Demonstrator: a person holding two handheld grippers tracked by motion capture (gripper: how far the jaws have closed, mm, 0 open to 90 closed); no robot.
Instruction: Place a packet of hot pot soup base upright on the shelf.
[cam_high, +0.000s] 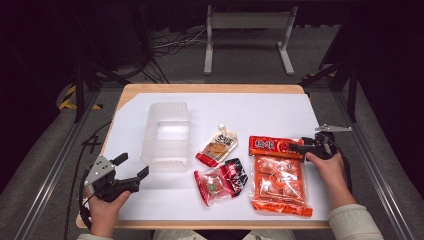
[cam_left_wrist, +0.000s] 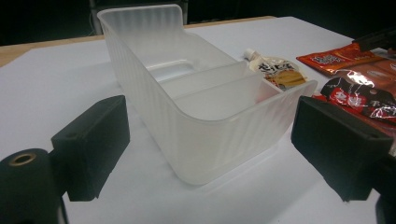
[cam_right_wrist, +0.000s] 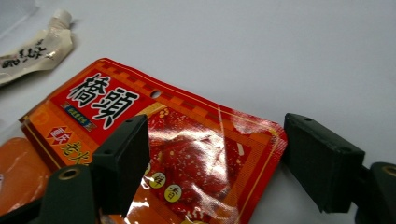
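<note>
The left gripper rested at the near left corner of the white table, held in the person's left hand. Its jaws stood wide apart with nothing between them. In the left gripper view, they framed the near end wall of the translucent plastic bin, which stood upright just beyond them, untouched. A low divider split the bin's floor into compartments, and both visible ones held nothing.

Right of the bin lay a beige spouted pouch, flat on the table, with its spout pointing away from the person. Just below it lay a red-and-black snack packet, its upper edge close to the pouch.

Further right, a red sauce packet lay flat across the far end of a large orange snack bag, the two overlapping or touching at that edge.

The right gripper, in the person's right hand, was positioned at the right end of the red sauce packet. In the right gripper view, its jaws stood fully apart, one above the packet's printed face and one past its right corner. The pads were not pressing on the packet; it lay flat on the table.
</note>
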